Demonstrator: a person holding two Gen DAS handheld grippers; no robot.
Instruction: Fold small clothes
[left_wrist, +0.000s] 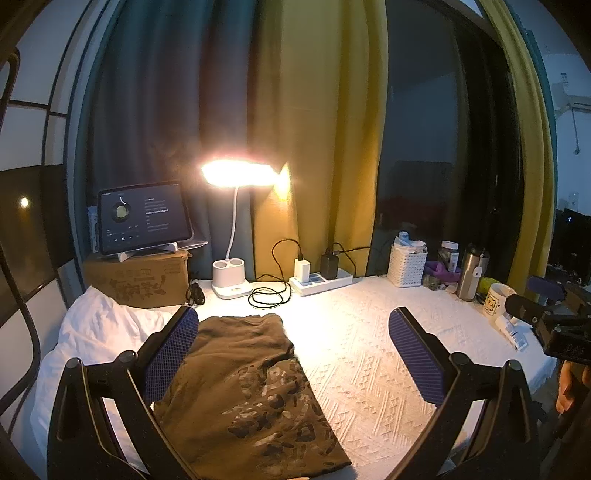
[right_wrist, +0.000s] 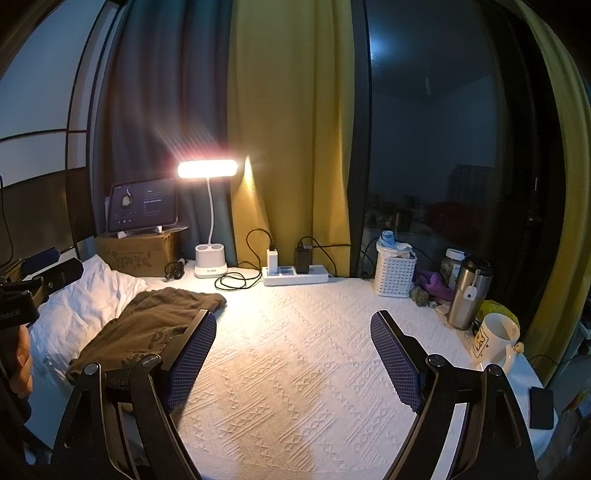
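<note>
While both tongs hang idle above the white textured table cover, nothing is gripped.
Garment: a brown printed garment (left_wrist: 243, 384) lies flat on the left side of the table (left_wrist: 369, 354), already narrowed into a long strip running from near to far; its left edge rests against a white pillow (left_wrist: 92, 325).
Left tongs (left_wrist: 293, 354): spread wide, empty, hovering over the garment, with the left pad over the cloth and the right pad over bare cover.
Right tongs (right_wrist: 293, 360): spread wide, empty, over bare cover to the right of the garment.
Handling: I judge the cloth light, limp and non-slippery; it will sag and crease when lifted, so one corner alone would twist it.
Where to hold: likely the two near corners, or both long edges at the same height, pinching all layers together.
Risk: the lit lamp (left_wrist: 236, 173), the black cable (left_wrist: 269, 291) and the power strip (left_wrist: 321, 282) sit just beyond the far end.
</note>
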